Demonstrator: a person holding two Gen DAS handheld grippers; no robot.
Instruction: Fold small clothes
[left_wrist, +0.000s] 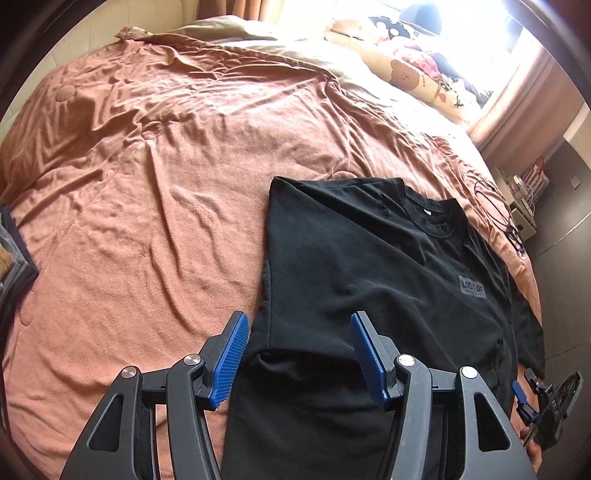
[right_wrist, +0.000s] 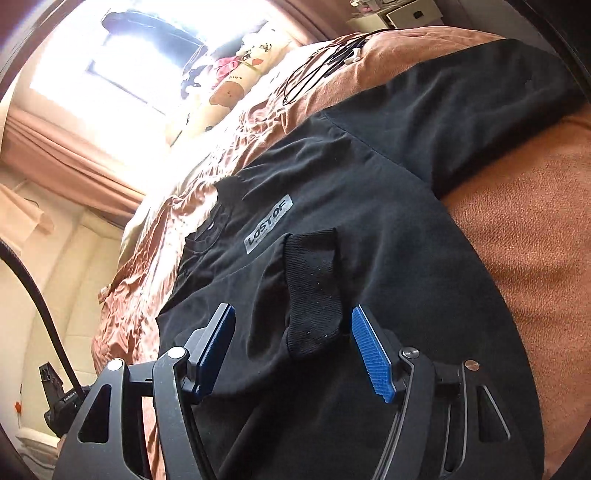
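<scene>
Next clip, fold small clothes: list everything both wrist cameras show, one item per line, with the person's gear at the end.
T-shirt: one, black with grey chest patch, flat on bed, one side folded in.
Ribbed cuff: one, black, lying on the shirt.
Bedspread: one, rust brown, wrinkled.
Bear-print pillow: one, tan, by the window.
Cables: black tangle, bed's far edge.
Curtains: pink.
Clothes stack: dark, frame's left edge.
Left gripper: black, blue pads, open over the shirt.
Right gripper: same, open around the cuff.

Both wrist views closely overlook the black shirt (left_wrist: 369, 258).
</scene>
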